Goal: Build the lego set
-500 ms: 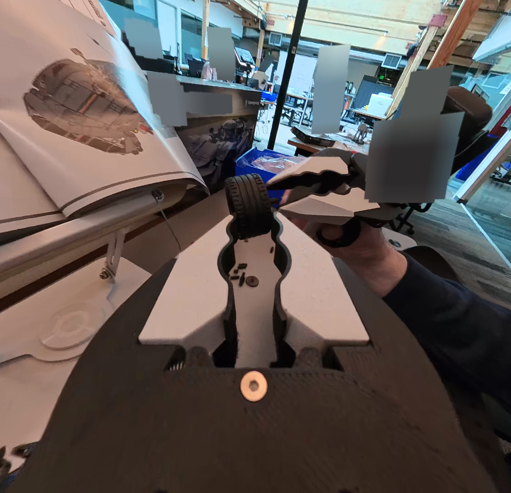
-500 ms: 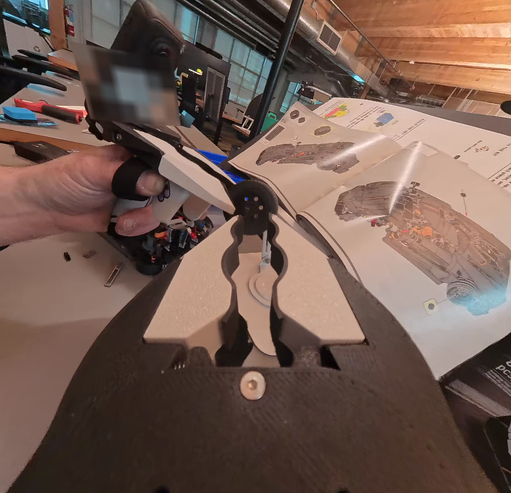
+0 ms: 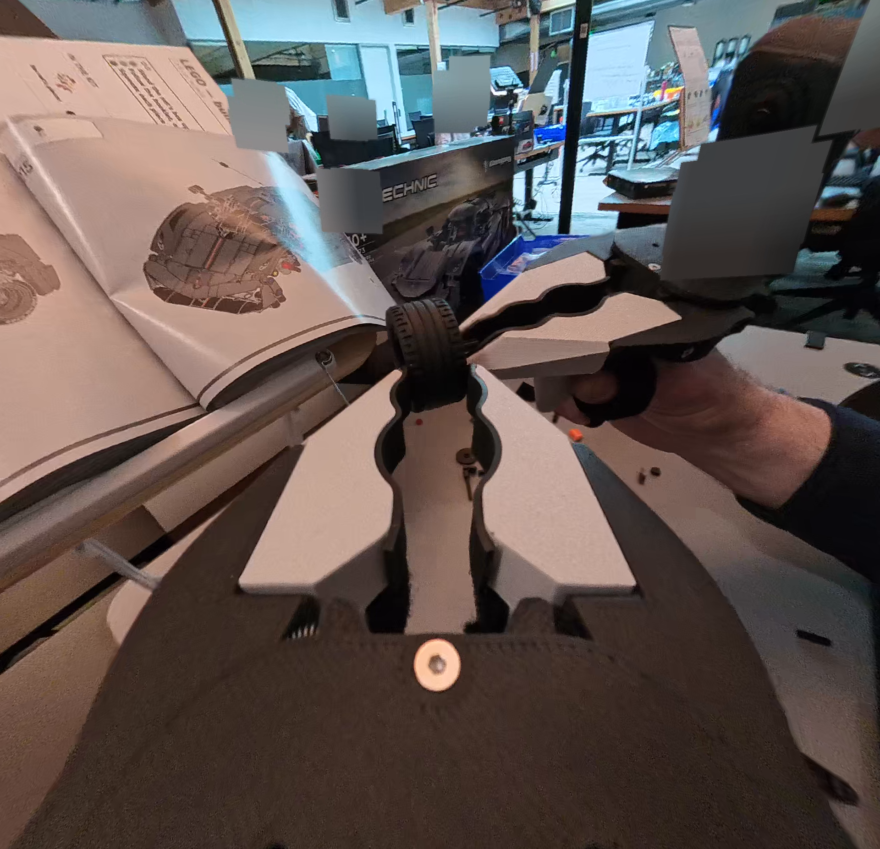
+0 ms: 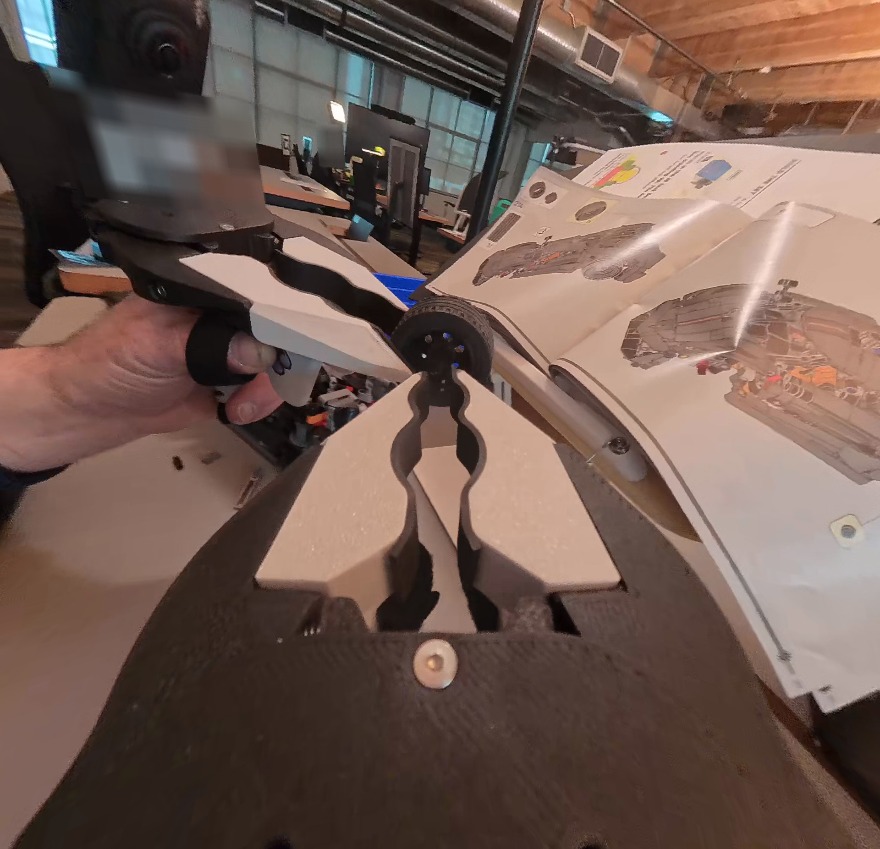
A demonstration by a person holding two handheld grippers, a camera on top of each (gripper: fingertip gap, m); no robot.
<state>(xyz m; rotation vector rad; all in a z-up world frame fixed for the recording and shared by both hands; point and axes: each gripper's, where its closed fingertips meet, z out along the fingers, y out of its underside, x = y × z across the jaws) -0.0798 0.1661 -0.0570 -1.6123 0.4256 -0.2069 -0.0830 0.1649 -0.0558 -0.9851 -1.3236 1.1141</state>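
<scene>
The lower tread of the wheel (image 3: 425, 345) is being hidden between the left hand-held gripper (image 3: 435, 388) fingertips. The instruction booklet (image 4: 714, 374) is being cut off at the right edge. Small parts (image 3: 469, 469) on the tabletop (image 3: 762, 588) are too tiny to identify.

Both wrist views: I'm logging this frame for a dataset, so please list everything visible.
wheel: one, black tyre and hub, held in the air between both gripper tips
instruction booklet: one, white pages with car pictures, open on a stand
set box: one, dark, standing behind the booklet
blue bin: one, beside the box
small loose parts: several, black and one orange, scattered on the table
pile of parts: one, mixed colours, under the left gripper
table: one, pale
left gripper: white fingers, shut on the tyre tread
right gripper: white fingers, shut on a black piece at the hub
hands: two, one holding each gripper
</scene>
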